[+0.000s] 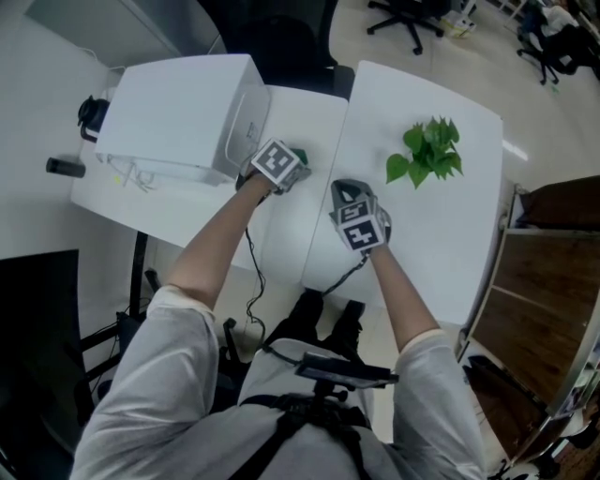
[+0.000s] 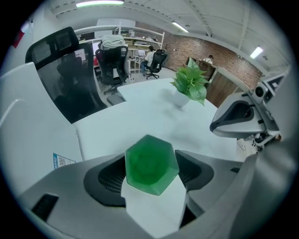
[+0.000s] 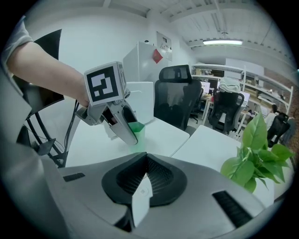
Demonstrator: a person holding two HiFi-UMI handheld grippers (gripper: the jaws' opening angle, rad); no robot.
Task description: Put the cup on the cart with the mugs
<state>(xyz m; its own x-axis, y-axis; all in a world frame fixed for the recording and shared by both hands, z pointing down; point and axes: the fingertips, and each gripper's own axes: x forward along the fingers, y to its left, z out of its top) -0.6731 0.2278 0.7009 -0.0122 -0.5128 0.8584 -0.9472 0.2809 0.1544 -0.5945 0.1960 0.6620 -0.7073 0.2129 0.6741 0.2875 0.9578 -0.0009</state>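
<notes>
From the head view, my two forearms stretch over the white table [image 1: 422, 244]. The left gripper [image 1: 291, 169] tips steeply down beside a white plastic box [image 1: 178, 117].

In the left gripper view, its half-spread jaws clamp the green hexagonal plastic cup [image 2: 151, 164], which is at the tabletop.

In the right gripper view, the right gripper [image 3: 141, 196] is closed with nothing in it.

The room is bright and evenly lit from above — long ceiling strip lights [image 2: 99, 3] show in both gripper views, washed out to white glare. The white table [image 1: 441, 234] throws the light back and looks nearly blown out in the head view; shadows on it are faint and soft. Both gripper views bulge like a fisheye, bending straight lines toward a dark round border. The green cup [image 2: 152, 164], close to the lens, is slightly soft — the distant office chairs [image 2: 112, 63] look grainy.
</notes>
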